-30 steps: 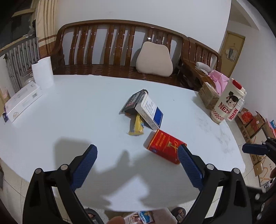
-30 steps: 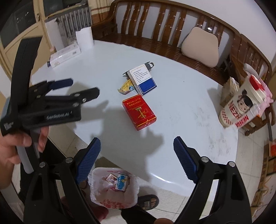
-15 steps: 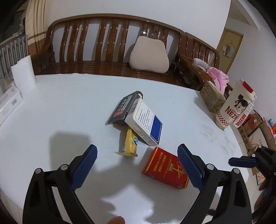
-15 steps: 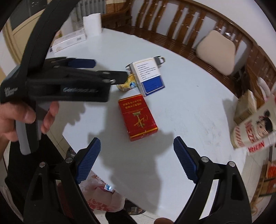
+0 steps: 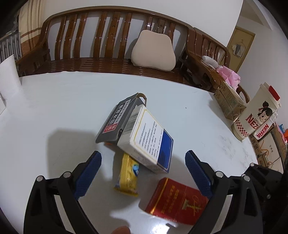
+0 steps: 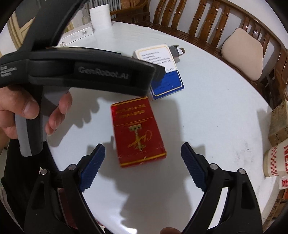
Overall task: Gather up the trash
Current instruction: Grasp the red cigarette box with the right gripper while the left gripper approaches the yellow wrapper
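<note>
On the white round table (image 5: 54, 111) lie a red cigarette pack (image 5: 177, 201), a yellow snack wrapper (image 5: 128, 175), a white-and-blue box (image 5: 150, 142) and a dark grey box (image 5: 119, 119). My left gripper (image 5: 143, 172) is open and empty, just above the wrapper, with the red pack by its right finger. My right gripper (image 6: 143, 165) is open and empty, its fingers either side of the red pack (image 6: 137, 131). The white-and-blue box (image 6: 160, 71) lies beyond. The left gripper's body crosses the right wrist view; its fingertips are hidden there.
A wooden bench (image 5: 108, 45) with a beige cushion (image 5: 153, 52) stands behind the table. A large printed cup (image 5: 257, 115) and cardboard boxes (image 5: 228, 100) are at the right. A paper roll (image 6: 99, 17) and a flat white box (image 6: 77, 35) sit at the far left.
Both grippers have moved forward and down over the table toward the trash. The left one now hovers over the wrapper, the right one over the red pack. Both stay open.
</note>
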Demonstrator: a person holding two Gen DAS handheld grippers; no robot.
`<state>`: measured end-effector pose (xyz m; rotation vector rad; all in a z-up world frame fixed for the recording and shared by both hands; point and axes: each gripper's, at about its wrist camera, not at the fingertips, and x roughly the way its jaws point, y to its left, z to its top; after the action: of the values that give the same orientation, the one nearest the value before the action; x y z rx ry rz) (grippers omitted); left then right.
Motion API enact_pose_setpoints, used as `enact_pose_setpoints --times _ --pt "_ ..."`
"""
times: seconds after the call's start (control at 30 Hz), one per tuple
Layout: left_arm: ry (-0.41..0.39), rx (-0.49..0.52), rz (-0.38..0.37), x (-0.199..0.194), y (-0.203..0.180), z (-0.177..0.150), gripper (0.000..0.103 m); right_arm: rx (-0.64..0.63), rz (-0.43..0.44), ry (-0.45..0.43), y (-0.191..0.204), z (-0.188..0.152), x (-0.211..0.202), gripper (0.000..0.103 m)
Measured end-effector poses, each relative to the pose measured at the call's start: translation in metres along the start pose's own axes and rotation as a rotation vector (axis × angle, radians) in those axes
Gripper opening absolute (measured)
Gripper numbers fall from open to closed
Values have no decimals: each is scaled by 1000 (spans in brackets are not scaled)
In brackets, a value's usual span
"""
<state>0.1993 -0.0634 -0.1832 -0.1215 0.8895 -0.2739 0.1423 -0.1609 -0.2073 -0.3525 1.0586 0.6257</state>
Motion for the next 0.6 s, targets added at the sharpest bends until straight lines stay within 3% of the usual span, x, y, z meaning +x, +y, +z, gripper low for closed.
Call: enact_pose_setpoints --times 0.43,0.47,0.53,0.6 --pt "10 -28 -26 22 10 9 90 13 38 -13 -12 9 26 83" --pt "13 -33 -30 23 11 10 88 11 31 -19 -12 10 26 78" --pt "17 -40 -31 24 11 10 75 -2 8 -29 -10 9 25 72" --pt "22 -42 -31 26 12 11 71 -4 8 -35 -7 8 22 61"
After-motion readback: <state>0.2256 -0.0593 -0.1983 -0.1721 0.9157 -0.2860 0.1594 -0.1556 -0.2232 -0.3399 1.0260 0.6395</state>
